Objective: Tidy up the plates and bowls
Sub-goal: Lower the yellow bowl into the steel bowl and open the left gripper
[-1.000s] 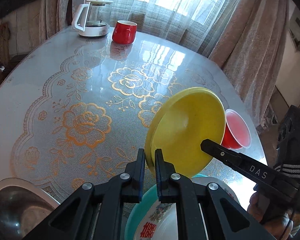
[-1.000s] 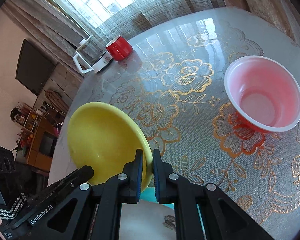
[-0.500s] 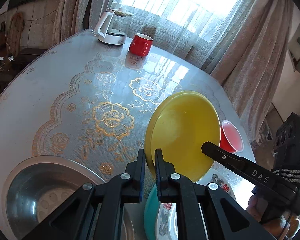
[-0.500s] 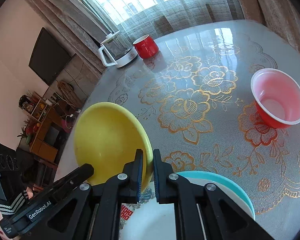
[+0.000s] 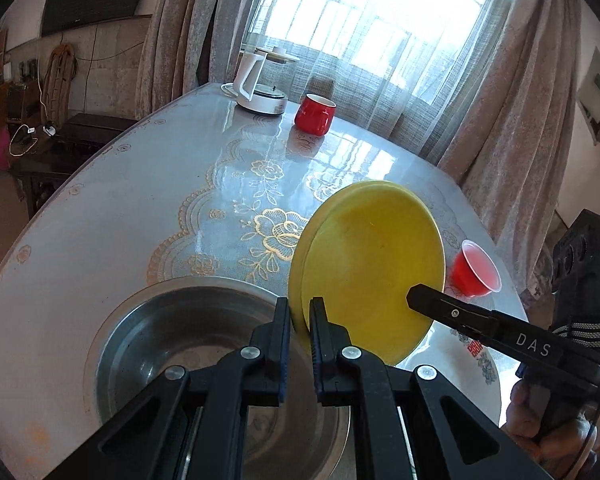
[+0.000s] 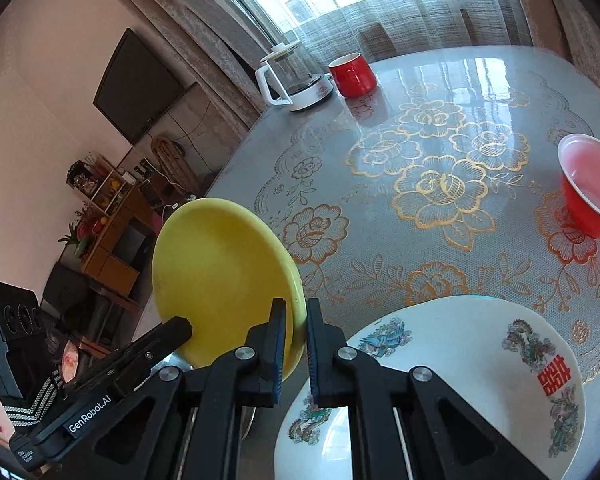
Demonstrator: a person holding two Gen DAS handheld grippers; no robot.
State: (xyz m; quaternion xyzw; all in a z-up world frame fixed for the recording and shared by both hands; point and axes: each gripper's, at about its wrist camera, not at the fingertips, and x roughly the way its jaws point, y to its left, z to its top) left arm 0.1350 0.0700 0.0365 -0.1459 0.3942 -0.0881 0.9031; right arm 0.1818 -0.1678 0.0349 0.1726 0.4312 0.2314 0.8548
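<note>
A yellow plate (image 5: 368,264) hangs tilted above the table, held by its rim from two sides. My left gripper (image 5: 300,312) is shut on its near left edge, and my right gripper (image 6: 296,320) is shut on its near right edge. The yellow plate (image 6: 220,272) hovers at the table's left edge in the right wrist view. A steel basin (image 5: 180,340) lies directly below my left gripper. A white plate with dragon and red-character decoration (image 6: 460,360) sits on a teal plate (image 6: 480,298) below my right gripper. A red bowl (image 6: 588,184) with a white rim stands at the right.
A red mug (image 5: 315,114) and a white-handled glass kettle (image 5: 260,84) stand at the table's far side by the curtained window. The table wears a gold-flowered lace cloth under glass (image 6: 440,192). A person's hand (image 5: 548,444) grips the right tool.
Both grippers have carried the yellow plate leftwards and slightly up, from above the white plate to above the steel basin. The red bowl now sits farther off to the right.
</note>
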